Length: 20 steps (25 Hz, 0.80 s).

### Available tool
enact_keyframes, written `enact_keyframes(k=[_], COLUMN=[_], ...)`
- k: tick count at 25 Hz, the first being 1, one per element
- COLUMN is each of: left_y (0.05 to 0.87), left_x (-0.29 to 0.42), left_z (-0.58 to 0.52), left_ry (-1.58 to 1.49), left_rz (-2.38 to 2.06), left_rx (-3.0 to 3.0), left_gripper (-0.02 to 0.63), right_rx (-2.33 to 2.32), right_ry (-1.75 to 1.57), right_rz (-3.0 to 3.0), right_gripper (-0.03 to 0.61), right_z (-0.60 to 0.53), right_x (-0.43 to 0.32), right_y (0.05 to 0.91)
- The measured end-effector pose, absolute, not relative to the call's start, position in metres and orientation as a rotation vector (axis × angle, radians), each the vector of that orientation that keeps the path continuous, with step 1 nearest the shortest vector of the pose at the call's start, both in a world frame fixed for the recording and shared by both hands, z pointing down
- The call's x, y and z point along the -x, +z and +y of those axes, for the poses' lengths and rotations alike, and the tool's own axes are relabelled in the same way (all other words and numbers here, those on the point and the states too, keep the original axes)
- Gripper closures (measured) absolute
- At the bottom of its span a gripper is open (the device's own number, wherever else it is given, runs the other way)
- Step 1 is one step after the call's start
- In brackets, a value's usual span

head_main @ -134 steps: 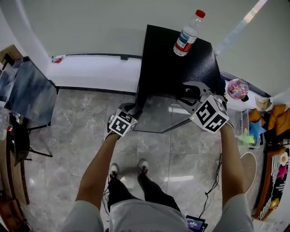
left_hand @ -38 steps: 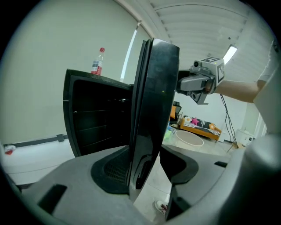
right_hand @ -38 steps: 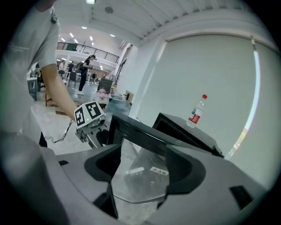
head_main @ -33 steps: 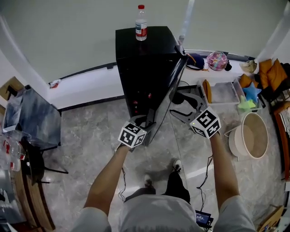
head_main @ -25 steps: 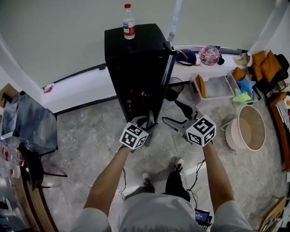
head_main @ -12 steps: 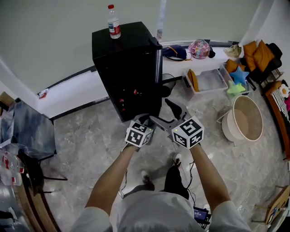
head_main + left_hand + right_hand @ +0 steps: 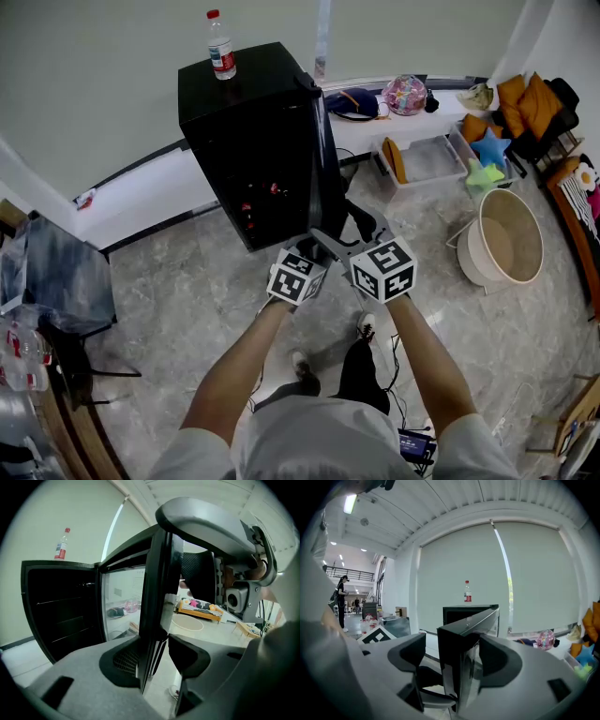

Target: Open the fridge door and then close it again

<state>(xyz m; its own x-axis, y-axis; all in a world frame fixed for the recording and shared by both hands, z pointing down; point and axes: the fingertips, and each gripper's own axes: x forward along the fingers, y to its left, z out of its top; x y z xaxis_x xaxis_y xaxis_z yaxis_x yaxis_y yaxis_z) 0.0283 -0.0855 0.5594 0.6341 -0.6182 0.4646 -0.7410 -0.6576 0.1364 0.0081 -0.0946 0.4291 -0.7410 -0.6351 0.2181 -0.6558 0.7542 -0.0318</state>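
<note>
While the black fridge [image 7: 248, 141] stands by the wall with a water bottle [image 7: 221, 45] upright on top, its door [image 7: 325, 178] hangs wide open, edge-on toward the person. Both tongs straddle that free edge. The left tongs [image 7: 154, 656] are moderately spread: the door lies against one pad, with a gap to the other. The right tongs [image 7: 452, 658] are likewise spread around the edge; one pad seems to touch it, though the wide-angle view leaves that unsure.
</note>
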Motion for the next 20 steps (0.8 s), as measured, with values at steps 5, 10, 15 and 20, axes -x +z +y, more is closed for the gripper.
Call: enact_keyframes(k=[5,10,15,20], left_y=[0.559,0.557,0.556,0.549], left_x=[-0.04,-0.045,-0.045,-0.04], left_z=[-0.087,-0.086,-0.085,-0.083], left_ry=[0.532,0.532,0.52,0.488], left_rz=[-1.084,-1.089,-1.101,-1.119], left_rx=[-2.558,-2.555,-2.564,-2.574], left_gripper=[0.43,0.434,0.44,0.445], right_rx=[-1.067,-1.069,-1.05,-1.035], right_ry=[0.171,0.159,0.154,0.154], right_rz=[-2.745,-2.74,-2.737,-2.734], right_gripper=[0.308,0.329,0.337,0.342], right_z=[-0.102,-0.103,-0.103,-0.104], right_x=[-0.027,-0.034,-0.037,-0.045], right_y=[0.428,0.428,0.429,0.429])
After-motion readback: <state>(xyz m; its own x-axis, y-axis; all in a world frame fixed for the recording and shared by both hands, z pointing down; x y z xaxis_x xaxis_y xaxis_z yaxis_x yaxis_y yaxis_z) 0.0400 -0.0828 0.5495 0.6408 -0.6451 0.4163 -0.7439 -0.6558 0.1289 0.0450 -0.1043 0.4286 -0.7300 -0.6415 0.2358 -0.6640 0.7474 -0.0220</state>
